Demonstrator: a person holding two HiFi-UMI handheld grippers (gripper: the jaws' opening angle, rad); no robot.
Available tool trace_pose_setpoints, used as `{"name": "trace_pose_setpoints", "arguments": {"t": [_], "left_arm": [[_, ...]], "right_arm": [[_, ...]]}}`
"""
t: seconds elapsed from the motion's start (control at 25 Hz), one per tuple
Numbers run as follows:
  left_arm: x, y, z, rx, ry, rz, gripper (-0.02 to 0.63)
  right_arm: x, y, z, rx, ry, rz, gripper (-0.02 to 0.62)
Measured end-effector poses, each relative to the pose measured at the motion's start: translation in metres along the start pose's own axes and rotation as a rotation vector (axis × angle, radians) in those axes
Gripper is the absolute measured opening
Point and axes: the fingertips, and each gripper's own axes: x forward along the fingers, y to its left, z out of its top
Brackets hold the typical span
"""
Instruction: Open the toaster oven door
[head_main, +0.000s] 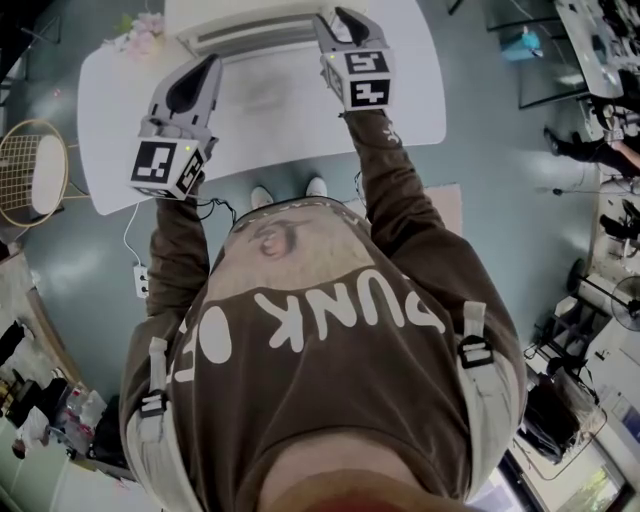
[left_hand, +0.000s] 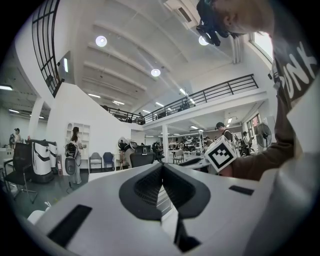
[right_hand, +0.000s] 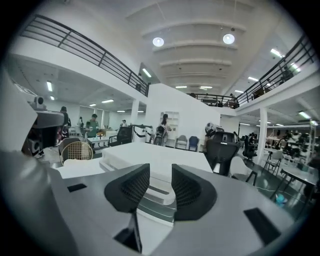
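The white toaster oven (head_main: 250, 32) stands at the far edge of the white table (head_main: 420, 100). In the head view my right gripper (head_main: 337, 18) reaches to the oven's right front end. In the right gripper view the right gripper (right_hand: 160, 186) is open. Its two dark pads stand apart, and the oven (right_hand: 155, 157) with a pale grey bar on its front shows in the gap, not pressed by either pad. My left gripper (head_main: 205, 72) hangs over the table to the left of the oven, apart from it. In the left gripper view the left gripper (left_hand: 162, 172) is shut, pads together on nothing.
Pink flowers (head_main: 135, 35) lie at the table's far left corner. A round wire chair (head_main: 35, 170) stands on the floor to the left. A power strip (head_main: 142, 280) with a cable lies on the floor under the table's near edge.
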Motion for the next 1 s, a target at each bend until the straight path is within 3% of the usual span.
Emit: {"name": "trace_pose_setpoints", "arguments": {"t": [0.48,0.68,1.0], "left_arm": [[-0.001,0.017,0.003,-0.008,-0.007,-0.009,0.003],[0.000,0.020,0.002,-0.012,-0.005,-0.012,0.004],[0.000,0.023,-0.001,-0.014,-0.008,-0.015,0.003]], "right_arm": [[0.062,-0.033,-0.051,0.060,0.182,-0.131,0.146],[0.072,-0.041,-0.062,0.095,0.239,-0.164,0.115],[0.077,-0.035,-0.062,0.114,0.260,-0.151,0.114]]}}
